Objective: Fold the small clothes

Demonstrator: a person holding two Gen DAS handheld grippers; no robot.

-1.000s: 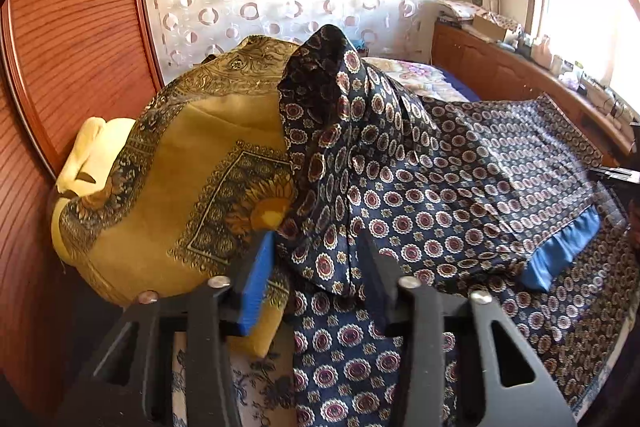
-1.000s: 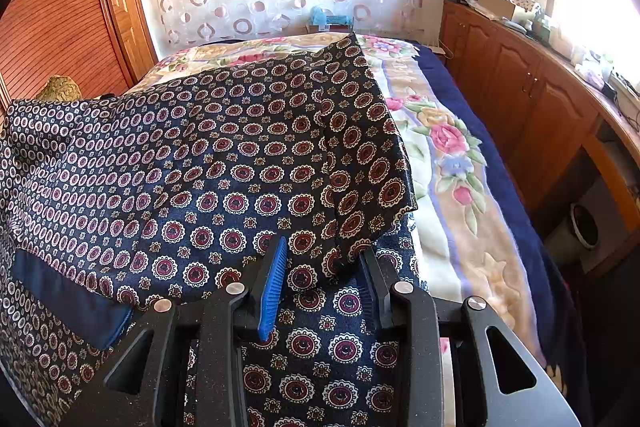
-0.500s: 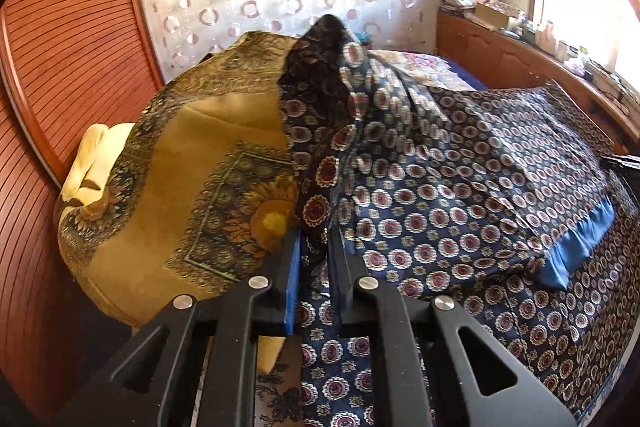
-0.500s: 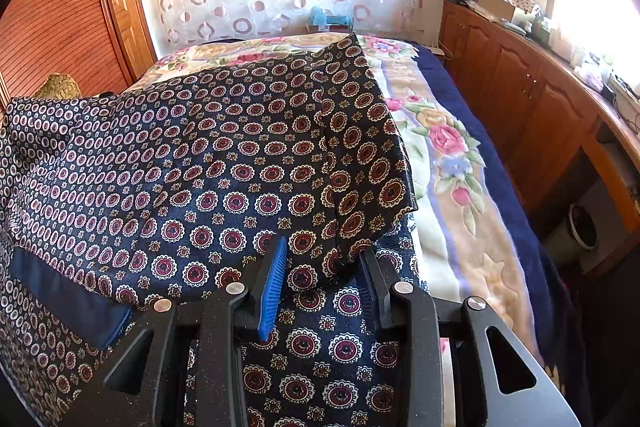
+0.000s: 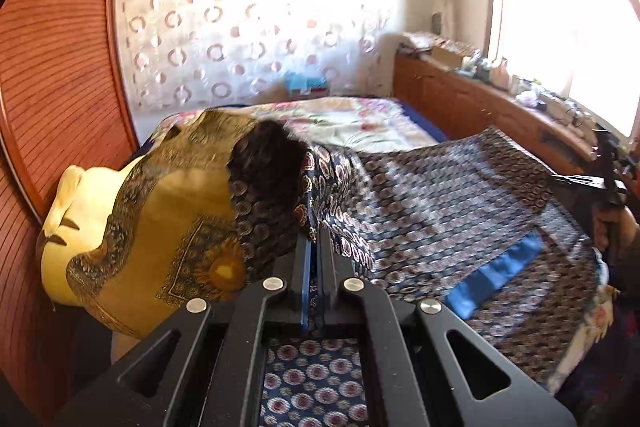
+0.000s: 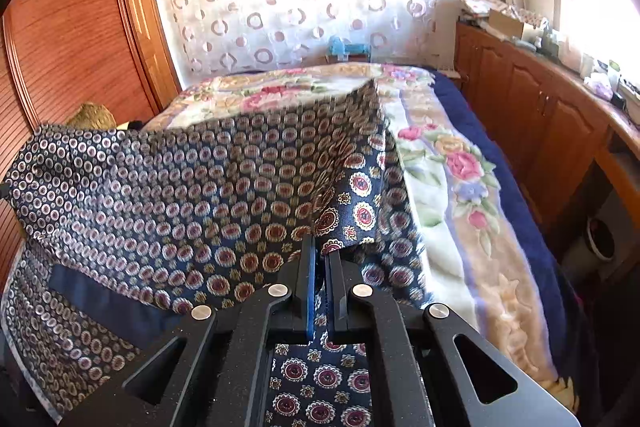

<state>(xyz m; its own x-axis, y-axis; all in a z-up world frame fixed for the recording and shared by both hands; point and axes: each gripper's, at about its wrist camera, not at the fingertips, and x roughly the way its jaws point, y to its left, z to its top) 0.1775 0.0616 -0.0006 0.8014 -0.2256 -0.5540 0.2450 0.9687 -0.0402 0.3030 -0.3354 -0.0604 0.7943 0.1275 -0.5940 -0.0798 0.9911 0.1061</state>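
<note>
Left gripper [image 5: 314, 247]: clamped on navy medallion-print garment [image 5: 440, 203] at one corner | Right gripper [image 6: 322, 259]: clamped on the opposite corner, keeping the fold edge taut | Garment: raised above floral bedspread [image 6: 452, 167], beside mustard scarf [image 5: 168, 211], likely mid-fold

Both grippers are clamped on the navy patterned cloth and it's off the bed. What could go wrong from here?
1. The left gripper pinches the navy cloth right beside the yellow scarf; the scarf could get dragged along.
2. The right gripper holds only a bunched edge, which may slip.
3. The blue hem band hangs loose and could fold crooked.
</note>
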